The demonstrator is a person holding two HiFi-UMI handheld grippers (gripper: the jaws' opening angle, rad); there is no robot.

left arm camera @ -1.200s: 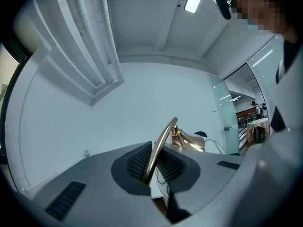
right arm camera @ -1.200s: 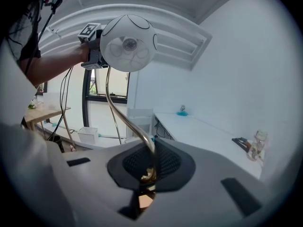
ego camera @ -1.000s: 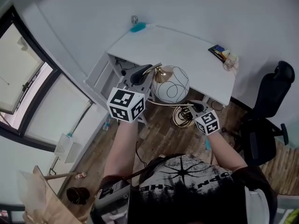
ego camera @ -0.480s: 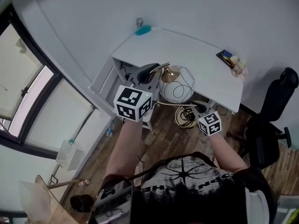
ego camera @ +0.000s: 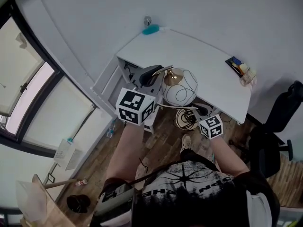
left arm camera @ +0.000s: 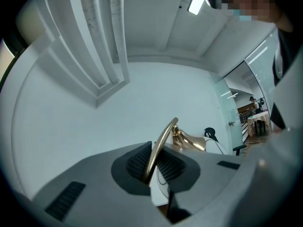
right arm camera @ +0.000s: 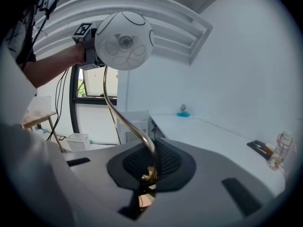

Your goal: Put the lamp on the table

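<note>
**Brass lamp [ego camera: 179, 92] held aloft before white table [ego camera: 203, 56]**

Its white globe, lined in black, hangs just short of the table's near edge, above the wood floor [ego camera: 158, 143]. The left gripper [ego camera: 152, 74] pinches the curved stem beside the globe; the right gripper [ego camera: 202, 110] clamps the stem lower down. A black chair [ego camera: 272, 141] stands at right.

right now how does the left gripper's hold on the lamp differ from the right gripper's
The left gripper grips the lamp's brass tube up by the globe shade; the right gripper grips it lower, far from the shade. The left gripper is held higher than the right gripper. Both have jaws shut on the tube.
</note>
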